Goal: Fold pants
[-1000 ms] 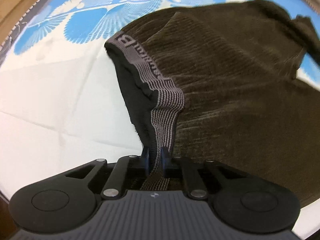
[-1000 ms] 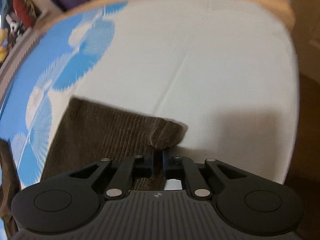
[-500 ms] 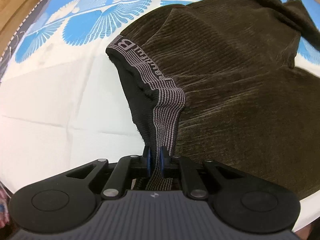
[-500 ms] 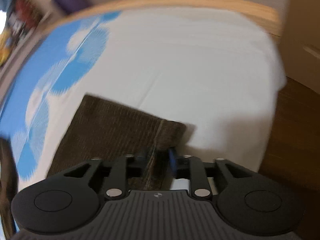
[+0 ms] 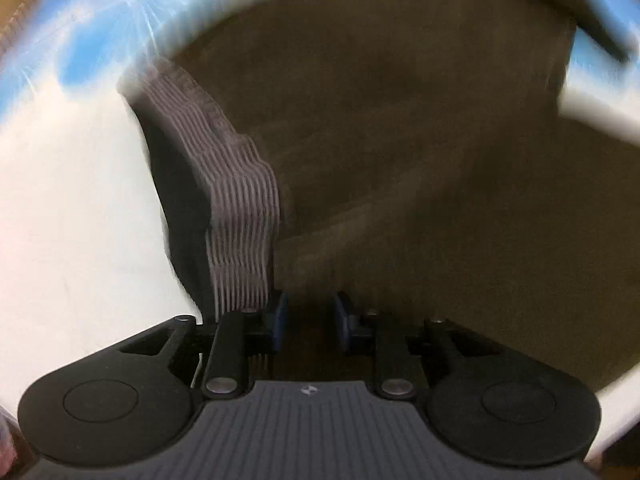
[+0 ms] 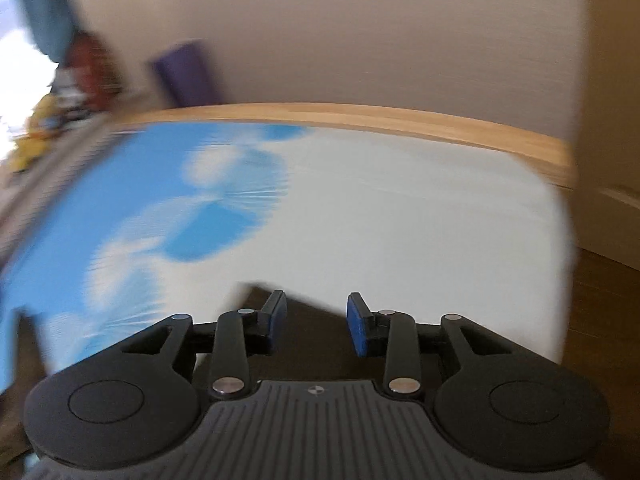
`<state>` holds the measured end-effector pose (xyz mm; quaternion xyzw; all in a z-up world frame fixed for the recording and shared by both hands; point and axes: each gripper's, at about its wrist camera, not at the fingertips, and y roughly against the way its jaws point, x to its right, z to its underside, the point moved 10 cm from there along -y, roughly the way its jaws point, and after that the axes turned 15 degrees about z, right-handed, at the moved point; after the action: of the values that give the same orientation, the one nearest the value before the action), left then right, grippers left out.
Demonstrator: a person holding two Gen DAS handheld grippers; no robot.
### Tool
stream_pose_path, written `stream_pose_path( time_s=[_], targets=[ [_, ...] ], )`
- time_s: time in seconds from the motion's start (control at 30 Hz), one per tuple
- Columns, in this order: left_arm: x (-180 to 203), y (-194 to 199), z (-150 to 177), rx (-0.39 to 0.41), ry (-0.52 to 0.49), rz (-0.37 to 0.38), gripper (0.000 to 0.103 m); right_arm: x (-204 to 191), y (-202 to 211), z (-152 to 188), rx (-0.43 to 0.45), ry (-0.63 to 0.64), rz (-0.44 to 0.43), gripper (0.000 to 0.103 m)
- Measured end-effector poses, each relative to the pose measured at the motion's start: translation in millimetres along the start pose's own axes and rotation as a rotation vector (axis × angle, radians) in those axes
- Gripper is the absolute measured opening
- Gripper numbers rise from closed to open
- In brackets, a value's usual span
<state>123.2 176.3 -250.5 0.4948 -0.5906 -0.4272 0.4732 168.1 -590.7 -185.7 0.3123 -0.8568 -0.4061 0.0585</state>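
Observation:
Dark brown corduroy pants (image 5: pixel 420 140) lie on a bed with a white and blue sheet (image 5: pixel 72 200). Their grey striped waistband (image 5: pixel 240 208) stands just left of my left gripper (image 5: pixel 308 320), which is open, with brown cloth between and below the blue pads. The left wrist view is blurred by motion. My right gripper (image 6: pixel 316 320) is open, and a corner of a brown pant leg (image 6: pixel 304 312) shows low between its fingers, lying on the sheet (image 6: pixel 380 216).
A wooden bed frame edge (image 6: pixel 360 116) runs along the far side, with a beige wall behind. A purple object (image 6: pixel 186 72) and blurred clutter (image 6: pixel 60 96) sit at the far left. Brown floor (image 6: pixel 600 304) shows right of the bed.
Both grippers have opened and let go: the left released the waistband, the right released the pant leg hem. The right gripper has lifted and tilted up toward the wall. Both views are now blurred.

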Motion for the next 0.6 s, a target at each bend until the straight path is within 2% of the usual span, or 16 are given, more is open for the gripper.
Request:
stream_pose_path(
  time_s=[0.03, 0.1, 0.2, 0.23, 0.27, 0.3, 0.4, 0.5, 0.53, 0.6],
  targets=[
    [6, 8, -8, 0.012, -0.044, -0.033, 0.028, -20, 3, 4, -0.017, 0.017, -0.074, 0.039],
    [17, 36, -26, 0.127, -0.059, -0.068, 0.029, -61, 12, 13, -0.065, 0.040, -0.220, 0.039],
    [48, 73, -54, 0.290, -0.069, -0.025, 0.030, -110, 24, 34, -0.145, 0.033, -0.372, 0.039],
    [61, 81, -65, 0.325, -0.062, -0.010, 0.030, -126, 27, 38, -0.170, 0.029, -0.415, 0.030],
    [72, 84, -78, 0.339, -0.063, 0.017, 0.030, -141, 33, 45, -0.186, 0.027, -0.458, 0.007],
    [87, 89, -89, 0.353, -0.063, 0.048, 0.029, -163, 36, 50, -0.196, 0.032, -0.499, 0.000],
    [136, 101, -133, 0.413, -0.129, 0.088, 0.023, -201, 47, 61, -0.210, 0.055, -0.569, 0.000],
    [183, 93, -174, 0.448, -0.221, 0.157, 0.017, -233, 40, 89, -0.357, 0.011, -0.619, 0.004],
    [197, 85, -183, 0.462, -0.241, 0.185, 0.017, -244, 31, 100, -0.414, -0.008, -0.618, 0.004],
    [215, 63, -195, 0.478, -0.263, 0.239, 0.018, -260, 19, 121, -0.463, -0.030, -0.586, 0.013]
  ],
)
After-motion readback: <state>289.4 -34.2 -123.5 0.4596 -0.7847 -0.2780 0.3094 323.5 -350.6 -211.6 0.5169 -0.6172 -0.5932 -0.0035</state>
